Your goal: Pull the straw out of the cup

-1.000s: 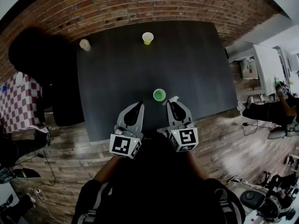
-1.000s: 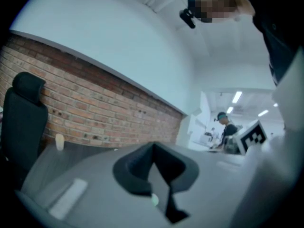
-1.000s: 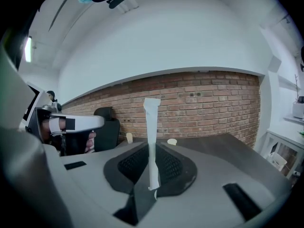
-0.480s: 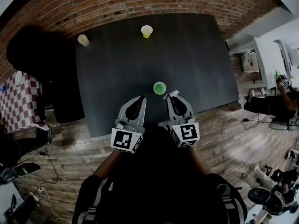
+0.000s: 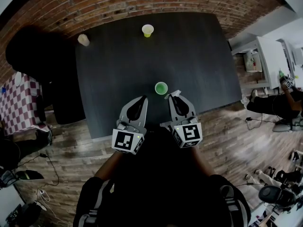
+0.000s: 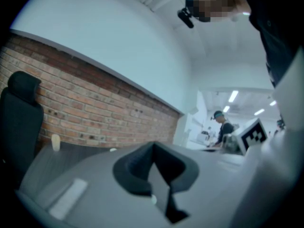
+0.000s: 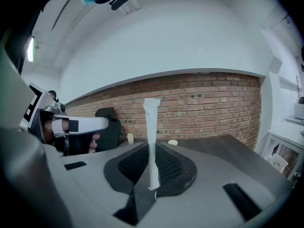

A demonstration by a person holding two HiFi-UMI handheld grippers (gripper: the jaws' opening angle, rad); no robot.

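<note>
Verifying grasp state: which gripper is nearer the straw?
Right. The right gripper is shut on the straw; the left gripper sits apart to its left, shut and empty.

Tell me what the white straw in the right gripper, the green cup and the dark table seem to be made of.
Straw: likely paper, or still paper-wrapped. It is matte white and creased, with a flattened top end.
Green cup: probably thin plastic, smooth and even in colour, though too small to be sure.
Table: wood or wood-look laminate, matte dark grey with a faint grain.
</note>
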